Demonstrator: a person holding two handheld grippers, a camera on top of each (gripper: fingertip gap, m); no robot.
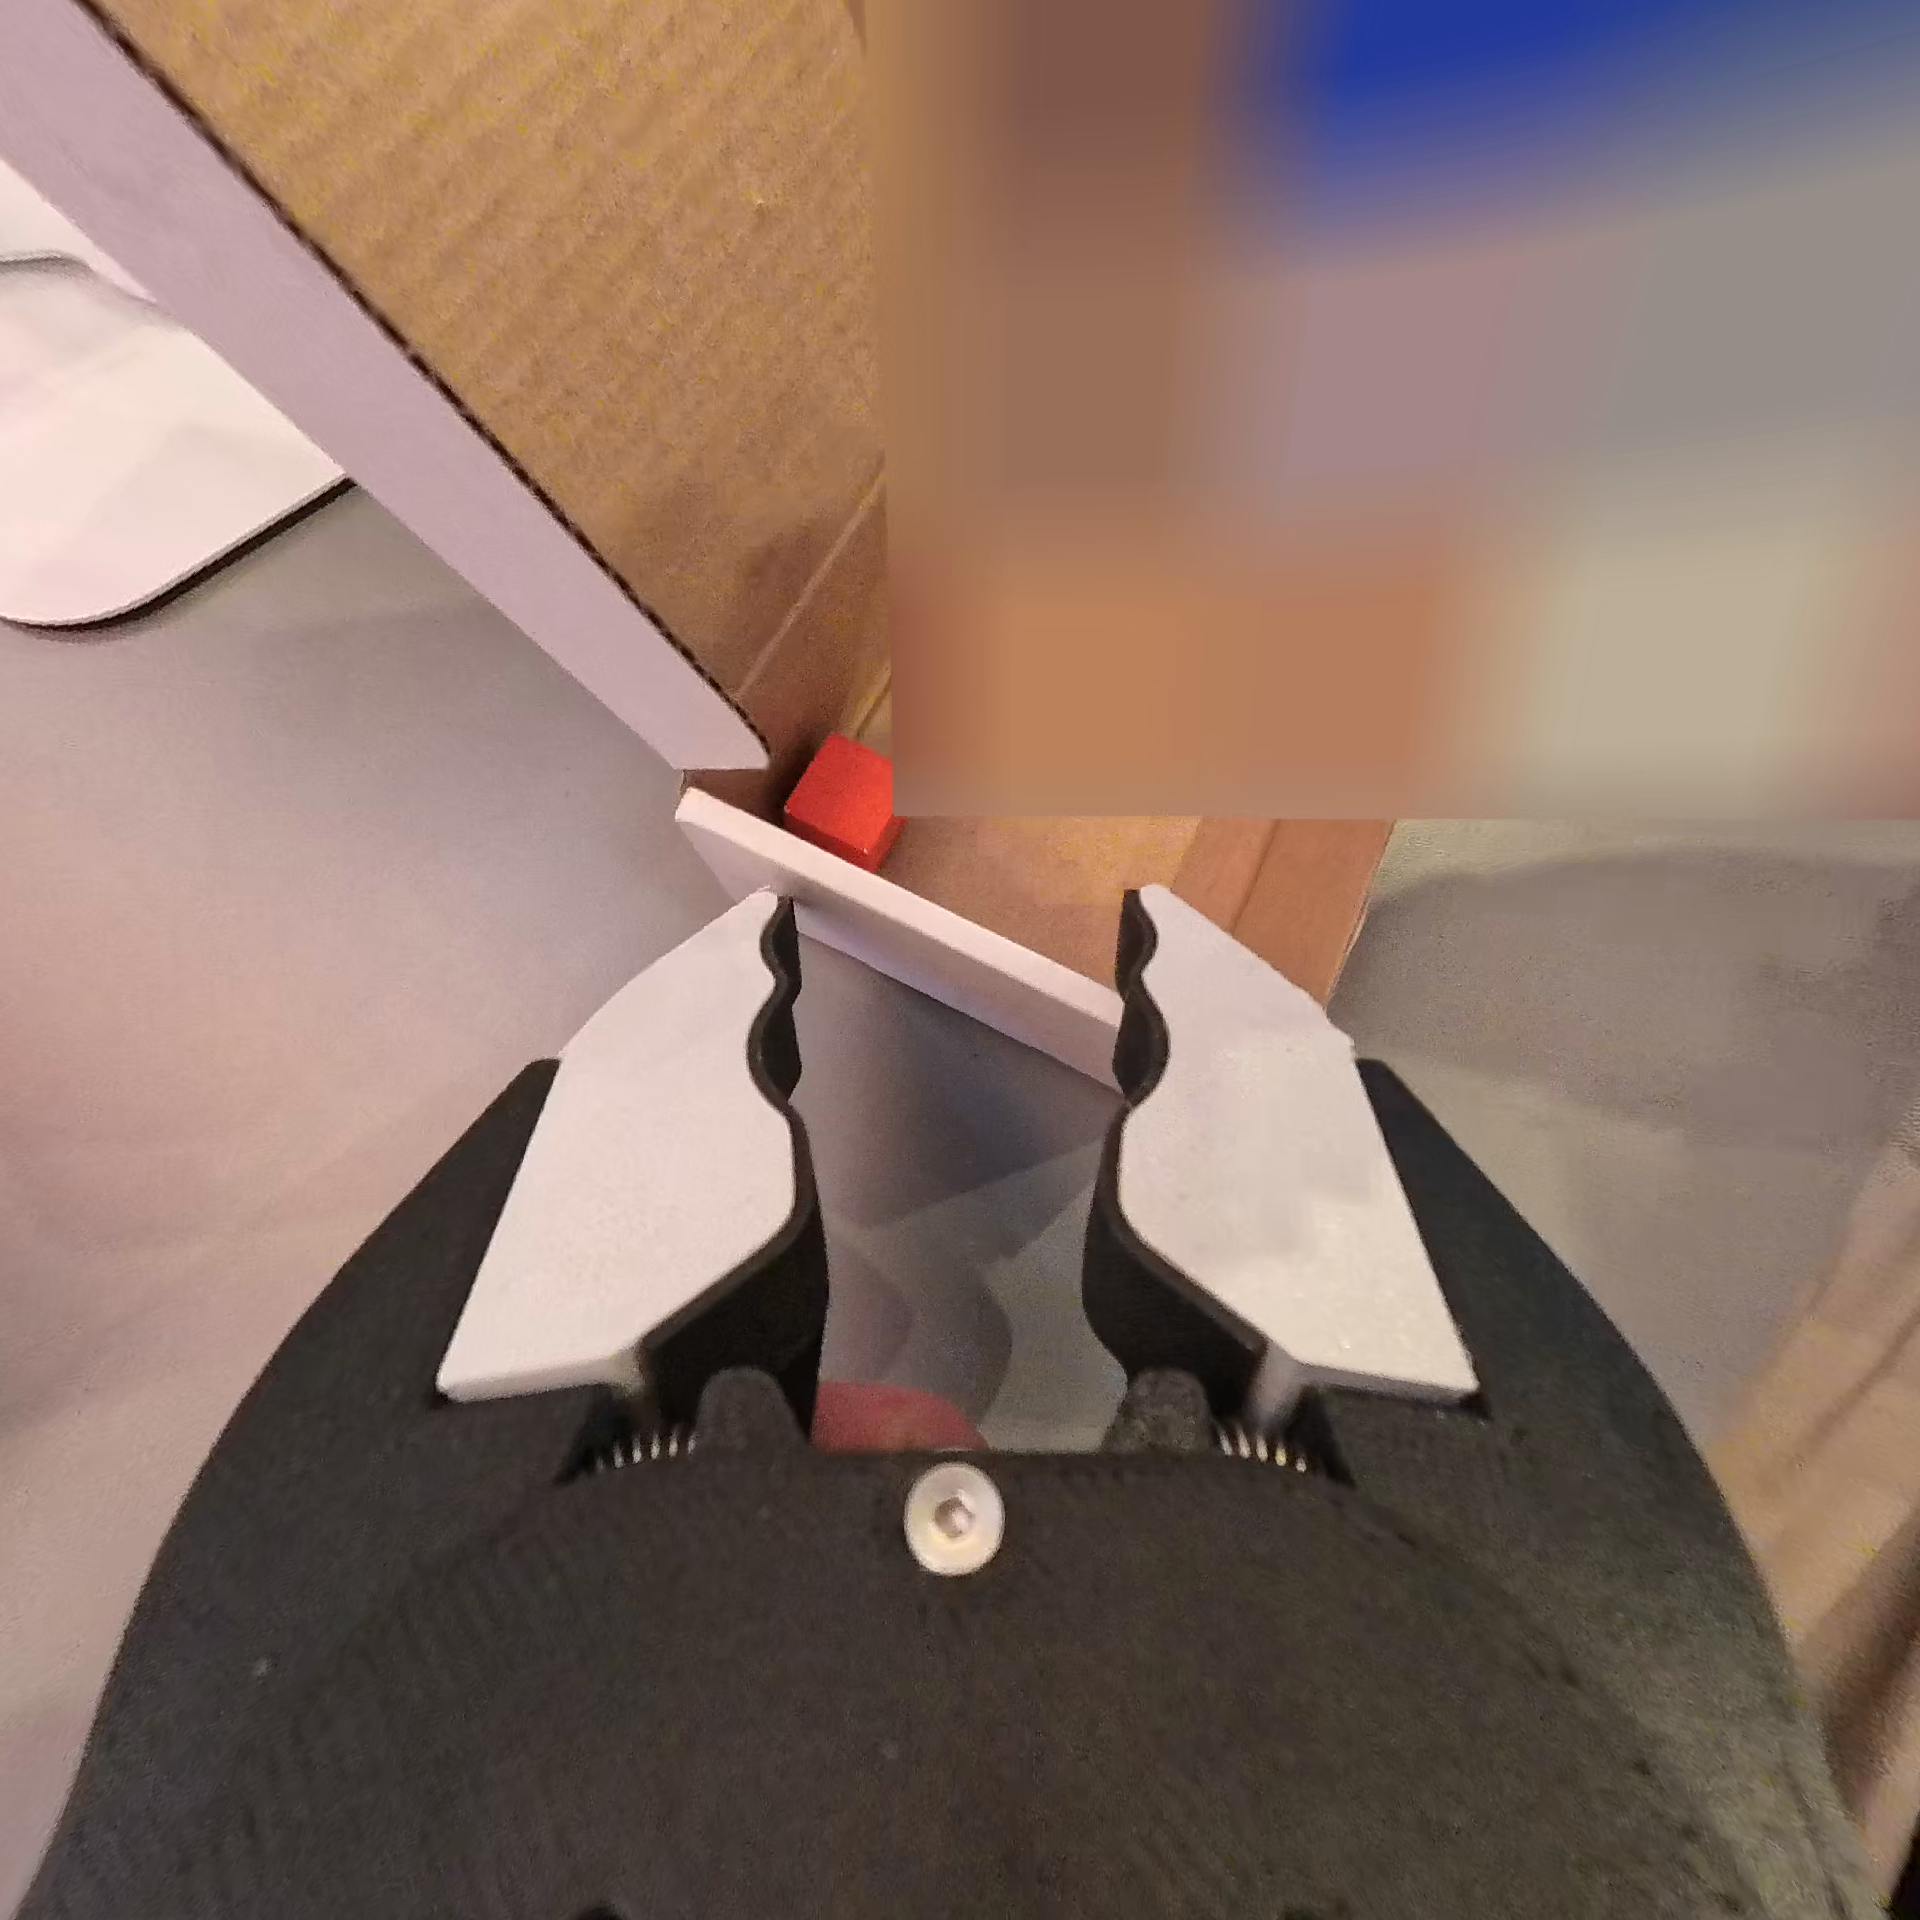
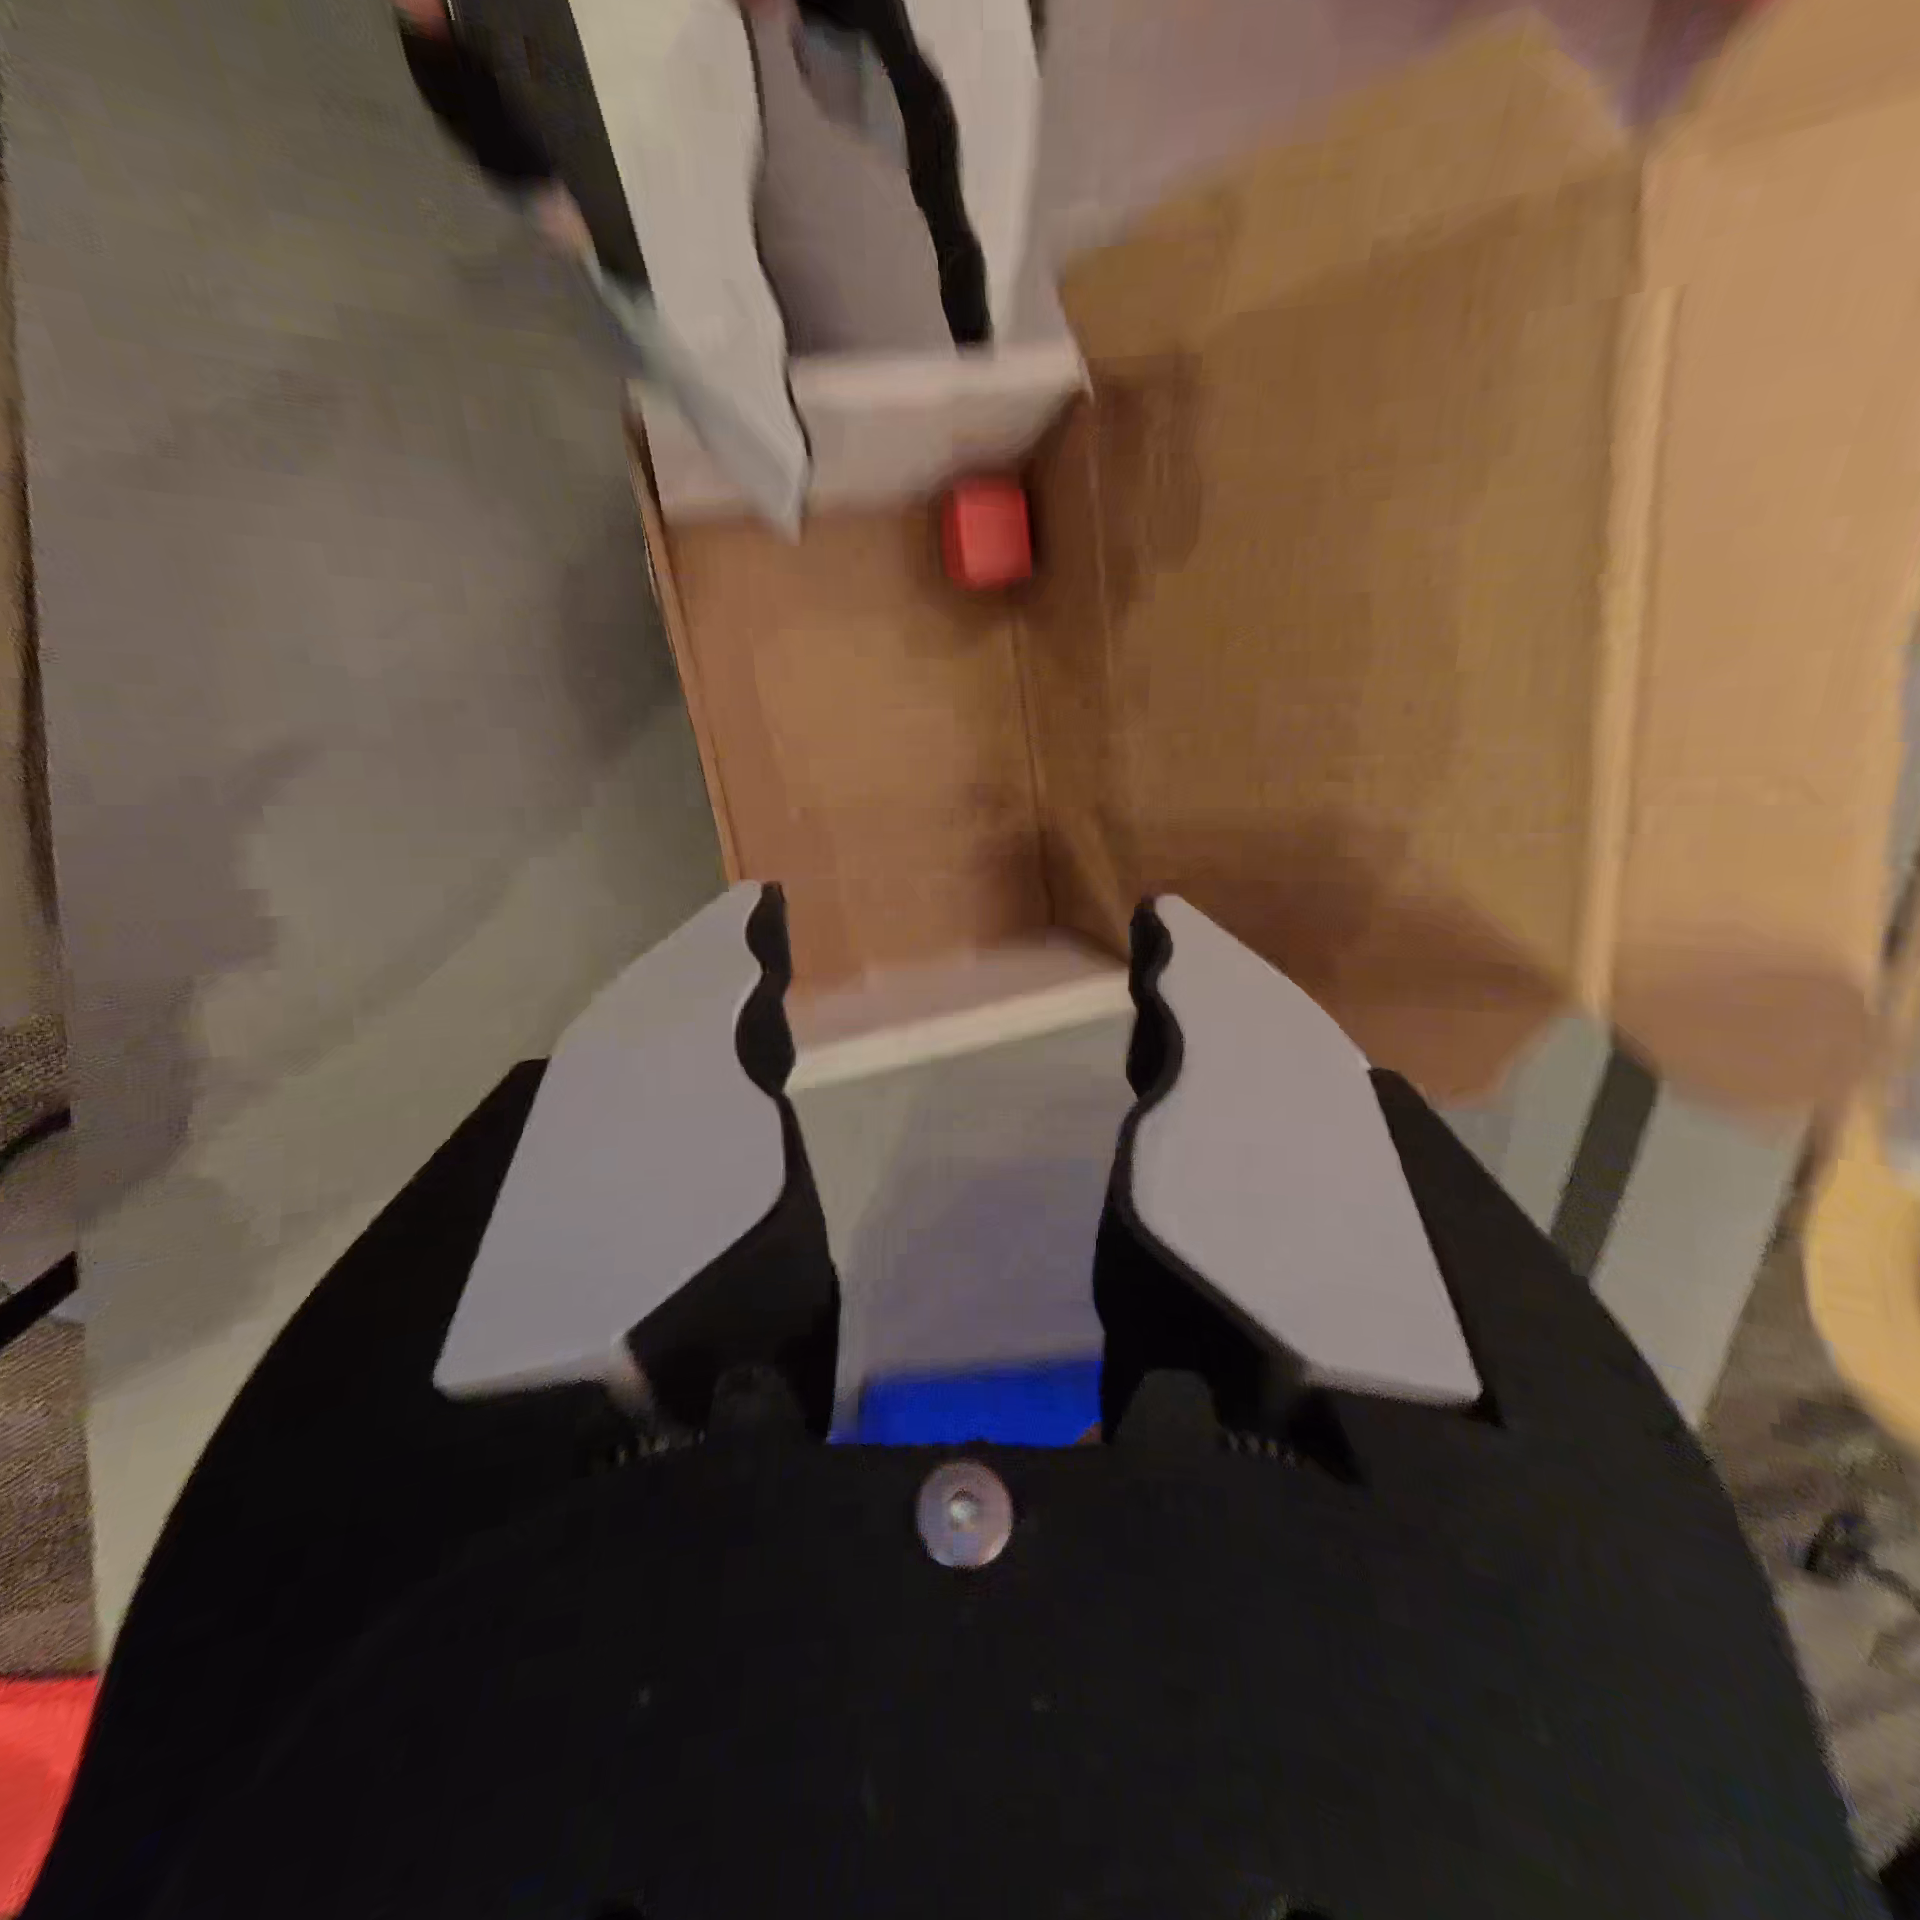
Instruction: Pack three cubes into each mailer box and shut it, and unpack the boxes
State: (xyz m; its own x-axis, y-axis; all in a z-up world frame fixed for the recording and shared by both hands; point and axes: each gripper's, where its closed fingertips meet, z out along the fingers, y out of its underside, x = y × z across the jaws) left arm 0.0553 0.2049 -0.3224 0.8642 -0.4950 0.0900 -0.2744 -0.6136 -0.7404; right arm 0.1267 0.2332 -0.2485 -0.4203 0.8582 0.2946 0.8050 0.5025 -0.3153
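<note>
Here both grippers, left (image 1: 958, 914) and right (image 2: 956, 914), gape empty; only right view shows red cube (image 2: 987, 542) alone in mailer box (image 2: 883, 748).

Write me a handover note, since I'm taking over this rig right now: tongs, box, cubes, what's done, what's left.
Left tongs: open, empty, at one end wall of the open box.
Right tongs: open, empty, at the opposite end wall.
Box: on the grey table, lid up.
Cubes: one red cube inside, near the left tongs' end. No others clearly visible; part of the left view is masked.
Done: box open, at most one cube in place.
Left: cannot tell whether packing or unpacking; either add cubes and shut, or remove the red one.
</note>
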